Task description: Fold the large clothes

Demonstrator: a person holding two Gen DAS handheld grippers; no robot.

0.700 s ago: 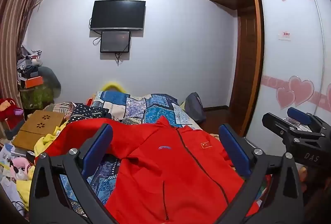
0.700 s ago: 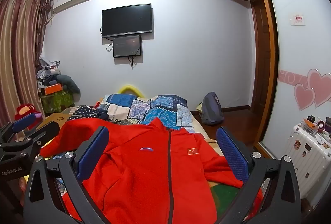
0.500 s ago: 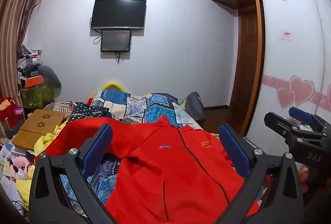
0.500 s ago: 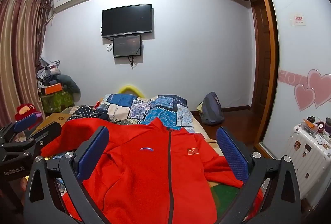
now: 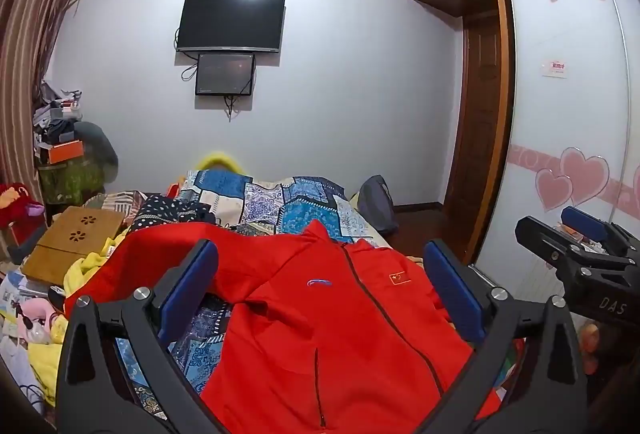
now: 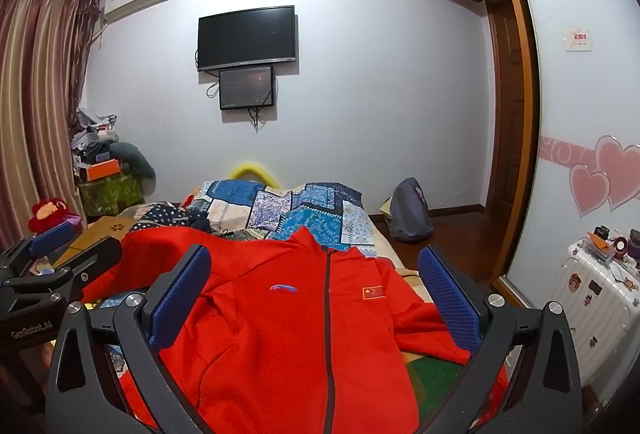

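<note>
A red zip-up jacket point(image 5: 320, 314) point(image 6: 288, 322) lies spread face up on the bed, collar toward the far wall, one sleeve stretched out to the left. My left gripper point(image 5: 320, 286) hovers above its chest, open wide, nothing between the blue pads. My right gripper point(image 6: 316, 286) hangs over the jacket's zip, open and empty too. In the left wrist view the right gripper point(image 5: 580, 254) shows at the right edge. In the right wrist view the left gripper point(image 6: 48, 262) shows at the left edge.
A blue patchwork quilt point(image 5: 280, 201) covers the bed behind the jacket. Yellow cloth and a wooden lap tray point(image 5: 72, 238) sit at the left. A grey backpack point(image 6: 410, 213) stands on the floor, and a white suitcase point(image 6: 592, 310) by the wardrobe at the right.
</note>
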